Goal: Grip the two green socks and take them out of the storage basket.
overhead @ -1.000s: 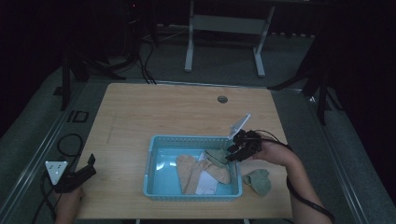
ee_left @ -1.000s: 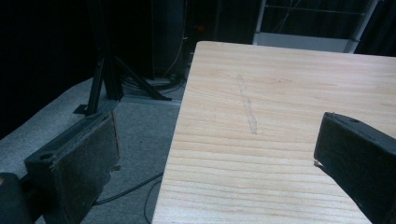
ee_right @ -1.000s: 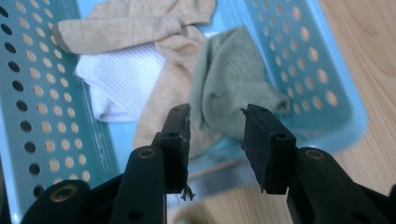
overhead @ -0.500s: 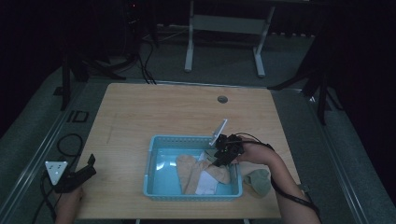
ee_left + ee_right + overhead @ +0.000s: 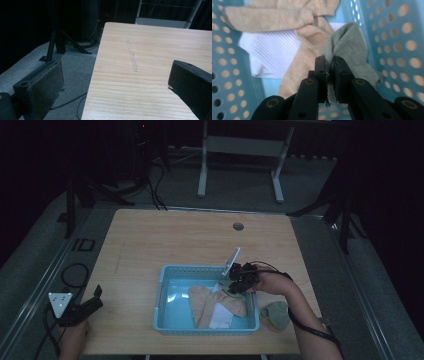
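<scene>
The high view looks forward and down from above the person's side, taking in the whole surface (image 5: 165,240) from well back, with the blue basket (image 5: 165,285) near its front edge. The left gripper view sits low and close at the surface's left edge, looking along its bare wood (image 5: 150,75) toward the far side. The right gripper view looks steeply down into the basket (image 5: 397,37) from very near. It shares the basket's inside with the high view.

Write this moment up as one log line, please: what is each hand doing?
right gripper: jaws just closed on grey-green sock in blue basket | left gripper: jaws open, nothing between, over table edge
</scene>
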A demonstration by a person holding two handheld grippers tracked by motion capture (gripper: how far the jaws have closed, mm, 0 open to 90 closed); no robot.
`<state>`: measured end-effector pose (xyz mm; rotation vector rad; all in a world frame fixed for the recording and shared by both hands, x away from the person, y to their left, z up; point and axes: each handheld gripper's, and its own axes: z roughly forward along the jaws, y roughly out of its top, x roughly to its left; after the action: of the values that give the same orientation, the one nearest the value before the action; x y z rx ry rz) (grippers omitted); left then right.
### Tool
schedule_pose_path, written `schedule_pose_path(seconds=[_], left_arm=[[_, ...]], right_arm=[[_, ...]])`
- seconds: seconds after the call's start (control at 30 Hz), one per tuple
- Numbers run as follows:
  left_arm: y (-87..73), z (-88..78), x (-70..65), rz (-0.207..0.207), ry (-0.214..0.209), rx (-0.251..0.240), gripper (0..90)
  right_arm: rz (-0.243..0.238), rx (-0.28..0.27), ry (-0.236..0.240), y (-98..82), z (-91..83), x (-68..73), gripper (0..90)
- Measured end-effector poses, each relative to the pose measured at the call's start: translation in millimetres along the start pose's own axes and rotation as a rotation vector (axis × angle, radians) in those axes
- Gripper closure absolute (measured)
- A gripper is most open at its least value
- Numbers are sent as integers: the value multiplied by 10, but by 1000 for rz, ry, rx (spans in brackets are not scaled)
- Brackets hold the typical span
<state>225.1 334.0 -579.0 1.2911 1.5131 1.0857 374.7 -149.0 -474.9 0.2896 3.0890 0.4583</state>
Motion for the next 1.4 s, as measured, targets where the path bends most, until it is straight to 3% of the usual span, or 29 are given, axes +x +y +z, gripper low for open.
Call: schedule_pose_path(seconds=[0.57,0.8,1.13,1.4], left_arm=[[-1,0,-4,-1,3,-1,4],[0,0,-2,2,3,-2,4],[0,1,-6,1,4,-2,4],[1,4,-6,0,5,0,4]], right_arm=[[-44,-170,-76,20,-834,112,833],[-56,-207,-117,-53,-1084,179,833],[1,-223,-156,-318,-1290,124,833],[82,-238,-194,-706,-1417,31,833]])
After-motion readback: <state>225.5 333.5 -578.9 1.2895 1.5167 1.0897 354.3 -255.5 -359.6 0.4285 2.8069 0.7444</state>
